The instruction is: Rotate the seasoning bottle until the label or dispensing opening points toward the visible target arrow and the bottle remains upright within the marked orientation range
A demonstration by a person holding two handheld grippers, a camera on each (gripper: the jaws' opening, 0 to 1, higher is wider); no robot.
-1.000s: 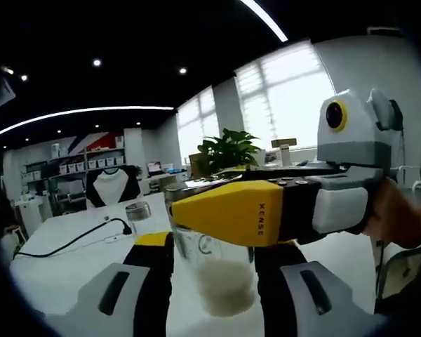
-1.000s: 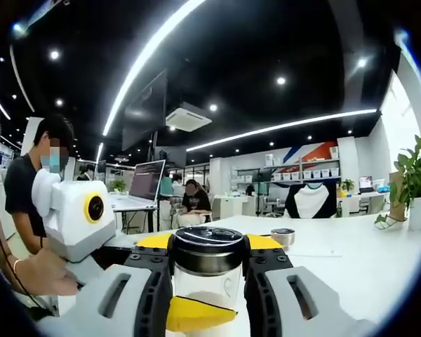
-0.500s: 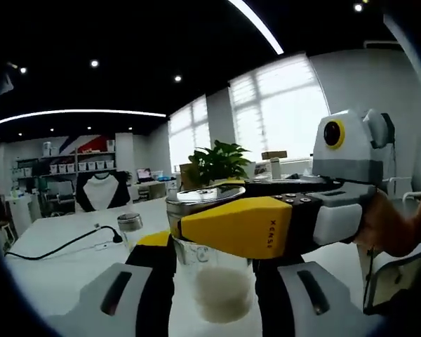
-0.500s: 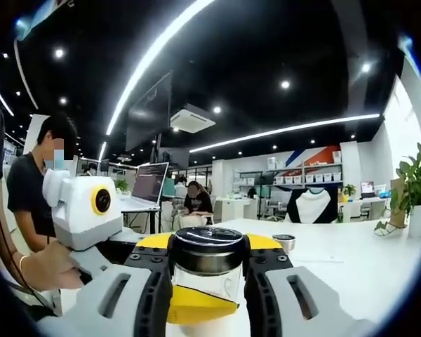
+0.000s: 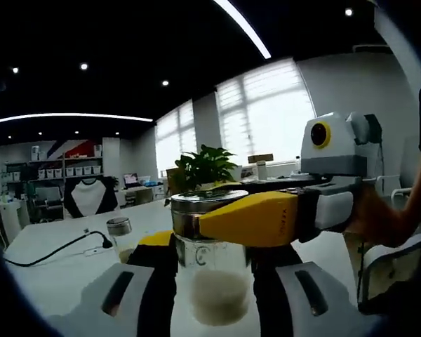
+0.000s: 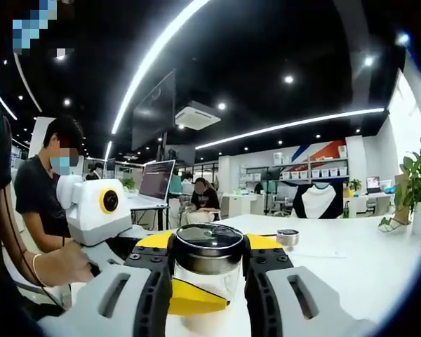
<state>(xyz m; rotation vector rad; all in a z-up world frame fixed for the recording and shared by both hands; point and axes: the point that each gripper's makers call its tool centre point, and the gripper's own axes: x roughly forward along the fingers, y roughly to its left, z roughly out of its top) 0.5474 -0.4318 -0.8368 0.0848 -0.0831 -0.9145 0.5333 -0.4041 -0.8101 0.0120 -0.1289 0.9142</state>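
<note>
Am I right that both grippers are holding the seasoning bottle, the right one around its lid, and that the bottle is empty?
Not quite: the seasoning bottle is not empty. The left gripper view shows white granules in its lower part. The rest stands: the left gripper grips its glass body, the right gripper its lid.

A white table (image 5: pixel 56 246) carries a black cable (image 5: pixel 52 250) and a small lidded jar (image 5: pixel 118 226) at its far left. Beyond it, a potted plant (image 5: pixel 205 168) stands near bright windows (image 5: pixel 266 109). A laptop (image 6: pixel 156 181) sits far left, with seated people (image 6: pixel 203 200) behind.
</note>
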